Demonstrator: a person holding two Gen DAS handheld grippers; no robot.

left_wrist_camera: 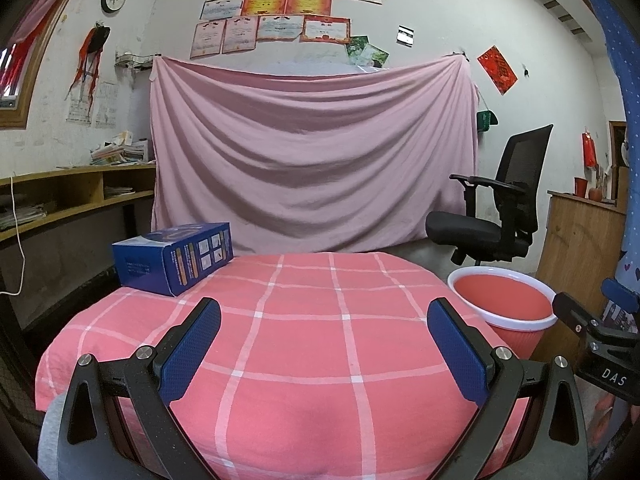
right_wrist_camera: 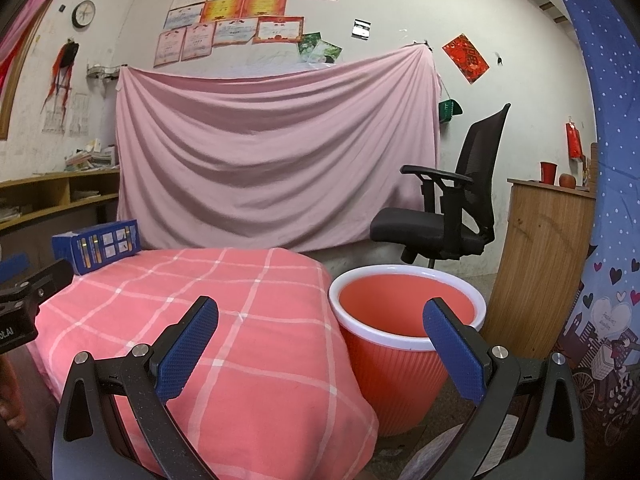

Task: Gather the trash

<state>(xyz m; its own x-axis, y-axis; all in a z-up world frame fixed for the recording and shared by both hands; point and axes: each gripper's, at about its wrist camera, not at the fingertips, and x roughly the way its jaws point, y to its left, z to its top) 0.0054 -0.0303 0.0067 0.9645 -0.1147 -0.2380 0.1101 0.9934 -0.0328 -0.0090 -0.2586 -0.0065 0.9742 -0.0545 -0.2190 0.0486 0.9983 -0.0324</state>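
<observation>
Both tools are held wide apart with nothing between the fingers: the left tool (left_wrist_camera: 324,344) above the checked tabletop (left_wrist_camera: 304,320), the right tool (right_wrist_camera: 320,344) over its right edge. A blue box (left_wrist_camera: 174,256) is seen lying at the far left corner. A red bin (right_wrist_camera: 404,336) is set on the floor just beside the tabletop.

Both wrist views face the pink sheet (left_wrist_camera: 312,152) — sharing table (left_wrist_camera: 304,320), bin (right_wrist_camera: 404,320).
</observation>
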